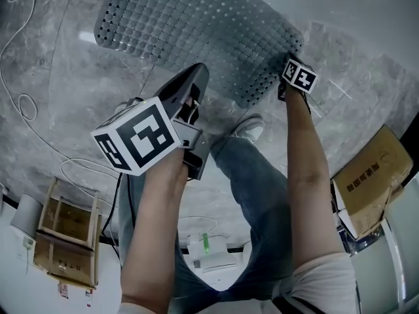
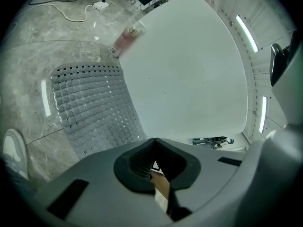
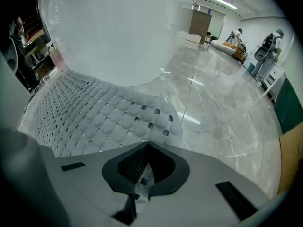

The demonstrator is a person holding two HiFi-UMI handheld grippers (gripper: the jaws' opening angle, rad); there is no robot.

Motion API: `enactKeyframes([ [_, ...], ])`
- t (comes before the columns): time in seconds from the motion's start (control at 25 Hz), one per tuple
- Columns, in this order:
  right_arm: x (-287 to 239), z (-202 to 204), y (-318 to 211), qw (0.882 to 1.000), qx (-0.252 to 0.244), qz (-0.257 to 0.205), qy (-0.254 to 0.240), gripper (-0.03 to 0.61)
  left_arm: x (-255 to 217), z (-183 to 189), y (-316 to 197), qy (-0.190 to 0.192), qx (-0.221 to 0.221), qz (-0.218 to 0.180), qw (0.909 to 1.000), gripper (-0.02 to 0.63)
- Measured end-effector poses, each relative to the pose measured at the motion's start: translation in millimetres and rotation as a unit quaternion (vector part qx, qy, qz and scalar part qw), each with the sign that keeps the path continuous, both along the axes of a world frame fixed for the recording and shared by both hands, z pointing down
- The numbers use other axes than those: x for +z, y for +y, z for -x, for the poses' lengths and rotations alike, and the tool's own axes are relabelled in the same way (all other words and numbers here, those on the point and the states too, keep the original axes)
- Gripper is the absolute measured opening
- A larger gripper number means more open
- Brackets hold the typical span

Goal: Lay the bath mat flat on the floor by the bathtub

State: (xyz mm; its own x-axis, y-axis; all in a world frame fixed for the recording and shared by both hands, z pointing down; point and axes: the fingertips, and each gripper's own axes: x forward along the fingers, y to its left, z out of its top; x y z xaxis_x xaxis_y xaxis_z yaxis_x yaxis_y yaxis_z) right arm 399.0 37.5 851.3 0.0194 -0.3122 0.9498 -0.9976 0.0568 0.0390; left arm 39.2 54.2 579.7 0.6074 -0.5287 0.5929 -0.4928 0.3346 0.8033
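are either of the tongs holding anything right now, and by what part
The right tongs are shut on the bath mat, pinching its edge beside a rounded corner. The left tongs are shut and empty.

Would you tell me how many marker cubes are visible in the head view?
2. The left cube rides the left tool, centre-left; the right cube rides the right tool, at the bath mat's right edge. None seems hidden.

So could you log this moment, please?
bath mat: spread beside bathtub | right gripper: shut on its corner | left gripper: shut, empty
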Motion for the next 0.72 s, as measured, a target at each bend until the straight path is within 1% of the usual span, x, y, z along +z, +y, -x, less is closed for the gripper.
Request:
enactKeyframes([
  [0.08,-3.3,-0.4,1.4,1.0,-0.003,0.006,-0.003,0.026,-0.7,-1.1,-1.1,0.01,-0.006,0.001,0.9999,0.014],
  [0.16,-11.8,2.9,1.2,1.0,-0.012,0.012,-0.006,0.026,-1.5,-2.3,-1.5,0.009,-0.001,-0.002,1.0,0.014],
  [0.28,-34.0,14.3,4.0,0.999,-0.035,0.015,-0.01,0.026,-3.0,-1.4,1.4,-0.012,0.016,-0.012,0.9997,0.014],
  [0.36,-53.3,23.9,7.6,0.999,-0.047,0.014,-0.015,0.026,-4.1,2.1,3.6,-0.029,0.02,-0.02,0.9992,0.014],
  [0.44,-75.4,38.1,7.7,0.998,-0.045,0.006,-0.034,0.026,-7.2,0.8,6.9,-0.031,0.026,-0.026,0.9988,0.014],
  [0.52,-101.1,58.3,9.2,0.997,-0.041,-0.004,-0.067,0.025,-14.1,-3.0,14.4,-0.025,0.028,-0.033,0.9988,0.015],
  [0.64,-145.9,95.2,15.5,0.992,-0.061,-0.017,-0.11,0.026,-28.6,-3.2,29.6,-0.025,0.026,-0.045,0.9984,0.014],
  [0.72,-177.6,117.4,22.4,0.989,-0.07,-0.02,-0.13,0.025,-36.8,-1.8,42.3,-0.027,0.035,-0.037,0.9984,0.014],
])
